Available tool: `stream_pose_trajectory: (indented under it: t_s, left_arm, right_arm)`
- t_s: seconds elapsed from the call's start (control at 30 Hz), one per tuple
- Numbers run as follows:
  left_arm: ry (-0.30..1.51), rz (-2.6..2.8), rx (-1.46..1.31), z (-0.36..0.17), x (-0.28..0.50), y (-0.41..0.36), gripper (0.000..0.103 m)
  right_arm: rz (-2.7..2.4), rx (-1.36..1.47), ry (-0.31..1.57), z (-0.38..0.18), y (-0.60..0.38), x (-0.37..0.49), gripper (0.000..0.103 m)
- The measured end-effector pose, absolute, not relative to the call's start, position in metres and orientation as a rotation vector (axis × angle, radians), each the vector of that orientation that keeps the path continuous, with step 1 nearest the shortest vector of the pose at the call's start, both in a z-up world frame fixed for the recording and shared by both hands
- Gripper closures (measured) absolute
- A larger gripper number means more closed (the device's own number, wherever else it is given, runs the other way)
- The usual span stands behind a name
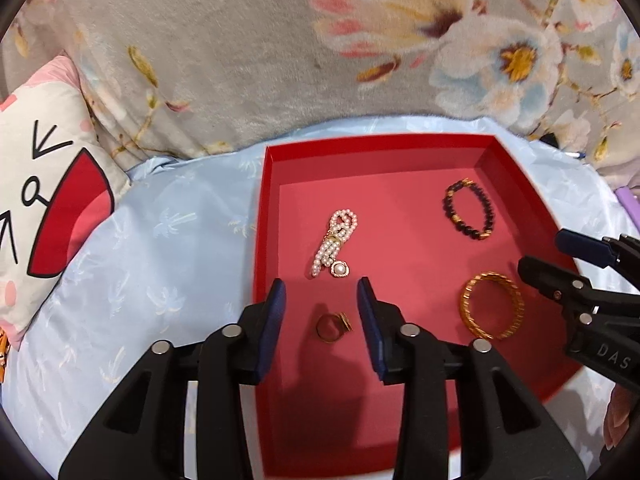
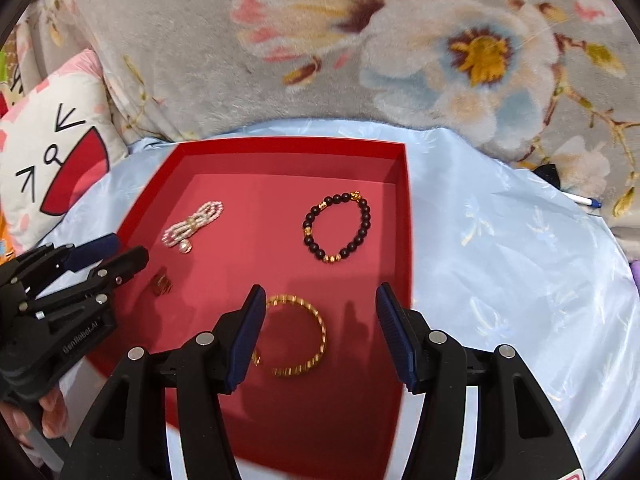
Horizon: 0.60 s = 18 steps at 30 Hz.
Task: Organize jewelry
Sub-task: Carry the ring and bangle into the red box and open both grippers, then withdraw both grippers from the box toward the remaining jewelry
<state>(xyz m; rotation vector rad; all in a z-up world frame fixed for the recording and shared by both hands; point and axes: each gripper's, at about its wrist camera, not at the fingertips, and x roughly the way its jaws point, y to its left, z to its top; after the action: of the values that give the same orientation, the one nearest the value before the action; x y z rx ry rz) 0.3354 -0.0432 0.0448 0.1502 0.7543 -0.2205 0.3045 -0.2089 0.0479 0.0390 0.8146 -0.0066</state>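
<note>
1. Two grippers hung over the red tray (image 1: 272, 216), both empty.
2. Left gripper (image 1: 321, 294): jaws partly apart, holding nothing. Gold ring (image 1: 334, 326) lay on the tray floor between its pads, no contact visible.
3. Pearl necklace (image 1: 336, 242) sat just ahead of the left tips.
4. Right gripper (image 2: 320, 300): jaws wider, touching nothing. Gold bangle (image 2: 298, 336) lay below, mostly between the pads and tucked under the left pad.
5. Black bead bracelet (image 2: 340, 228) lay further ahead of the right gripper.
6. Likely step: releasing and placing pieces. Best to lift straight up, clear of ring and bangle, so the pads don't drag them.
7. Pieces sat well apart.
</note>
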Motion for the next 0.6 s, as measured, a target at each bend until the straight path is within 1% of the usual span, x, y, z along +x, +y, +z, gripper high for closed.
stream_pose_trajectory:
  t_s: [0.03, 0.1, 0.33, 0.37, 0.43, 0.6]
  left_arm:
    - [0.746, -0.224, 0.150, 0.048, 0.328, -0.041, 0.059]
    - [0.723, -0.225, 0.155, 0.056, 0.310, -0.036, 0.055]
    - [0.707, -0.248, 0.146, 0.066, 0.243, -0.016, 0.052]
    - [0.705, -0.246, 0.147, 0.065, 0.234, -0.014, 0.051]
    - [0.705, -0.243, 0.144, 0.061, 0.215, -0.008, 0.046]
    - [0.748, -0.256, 0.119, 0.038, 0.173, 0.007, 0.045]
  right_arm:
    - [-0.005, 0.038, 0.808, 0.051, -0.209, 0.296, 0.047]
    - [-0.001, 0.042, 0.796, 0.057, -0.210, 0.278, 0.047]
    - [0.028, 0.054, 0.789, 0.061, -0.206, 0.197, 0.047]
    - [0.033, 0.058, 0.792, 0.060, -0.206, 0.186, 0.047]
    - [0.050, 0.068, 0.806, 0.053, -0.203, 0.162, 0.047]
    - [0.065, 0.054, 0.819, 0.036, -0.194, 0.113, 0.047]
